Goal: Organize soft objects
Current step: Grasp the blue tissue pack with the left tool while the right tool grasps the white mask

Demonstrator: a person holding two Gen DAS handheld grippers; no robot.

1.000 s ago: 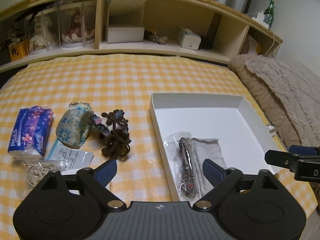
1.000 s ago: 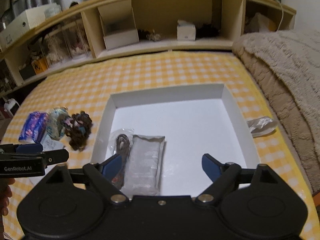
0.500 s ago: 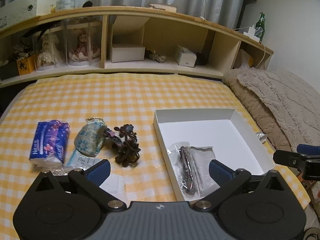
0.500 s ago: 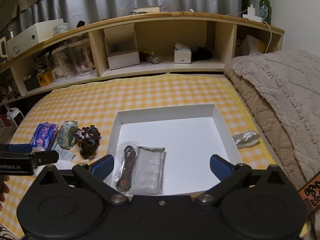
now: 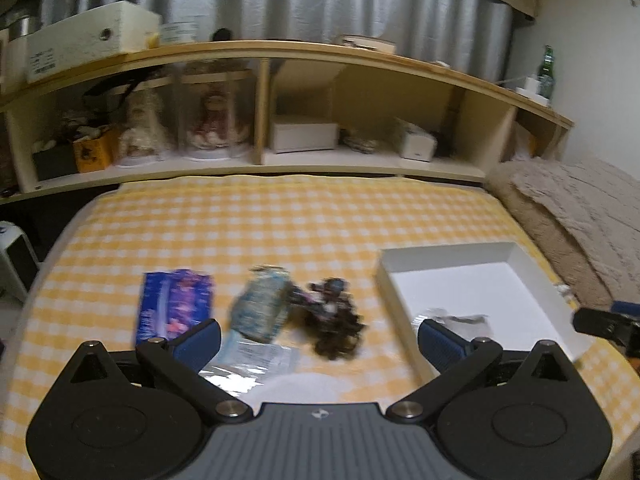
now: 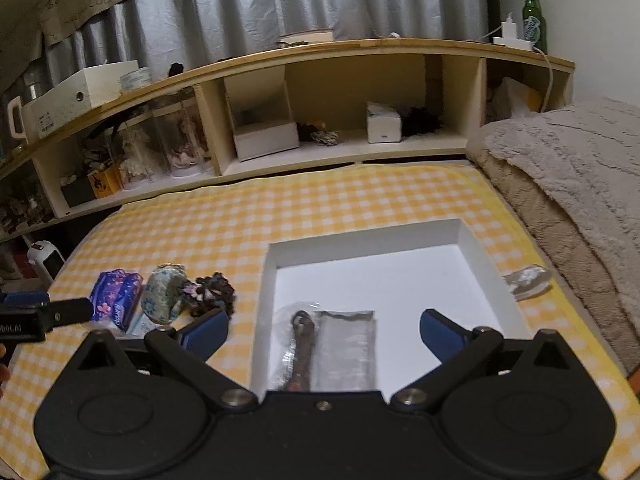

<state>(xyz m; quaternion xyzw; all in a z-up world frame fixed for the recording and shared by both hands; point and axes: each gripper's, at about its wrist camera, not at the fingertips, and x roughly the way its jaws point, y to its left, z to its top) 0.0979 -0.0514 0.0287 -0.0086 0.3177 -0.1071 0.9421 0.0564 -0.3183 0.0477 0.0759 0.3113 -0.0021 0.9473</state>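
One white box [image 6: 496, 280] holds two packets (three items [image 6: 162, 294] lie outside)

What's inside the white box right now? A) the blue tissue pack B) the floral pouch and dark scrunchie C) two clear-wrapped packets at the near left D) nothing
C: the white box holds two clear-wrapped packets at its near left; the blue tissue pack, floral pouch and dark scrunchie lie on the checked cloth to its left.
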